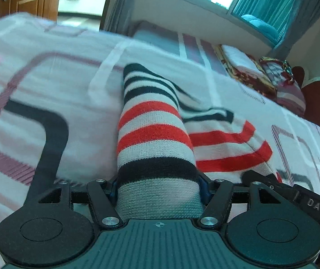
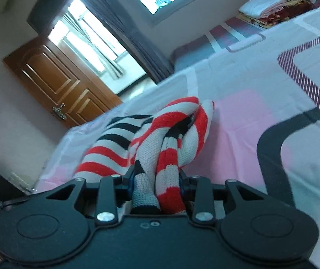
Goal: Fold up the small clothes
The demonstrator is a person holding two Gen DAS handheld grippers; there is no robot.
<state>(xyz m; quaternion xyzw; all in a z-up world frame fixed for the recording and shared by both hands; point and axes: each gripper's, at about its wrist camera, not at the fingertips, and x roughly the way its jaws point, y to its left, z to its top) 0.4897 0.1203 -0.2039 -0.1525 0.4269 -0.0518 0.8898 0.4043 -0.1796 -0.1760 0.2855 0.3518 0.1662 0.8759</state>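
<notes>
A small knitted garment with red, white and black stripes point(image 1: 153, 130) lies partly on the bed. My left gripper point(image 1: 158, 188) is shut on its grey-hemmed end, and the cloth runs forward from the jaws and drapes to the right. My right gripper point(image 2: 156, 186) is shut on another bunched part of the same striped garment point(image 2: 171, 130), lifted a little off the sheet. The fingertips of both grippers are hidden by the cloth. The other gripper's black body point(image 1: 312, 201) shows at the lower right of the left wrist view.
The bed has a pink and white sheet with dark lines point(image 1: 47, 85) point(image 2: 261, 89). Folded clothes and blankets are stacked at the bed's far end point(image 1: 249, 67) point(image 2: 267, 6). A wooden door point(image 2: 61, 85), curtains and windows stand beyond.
</notes>
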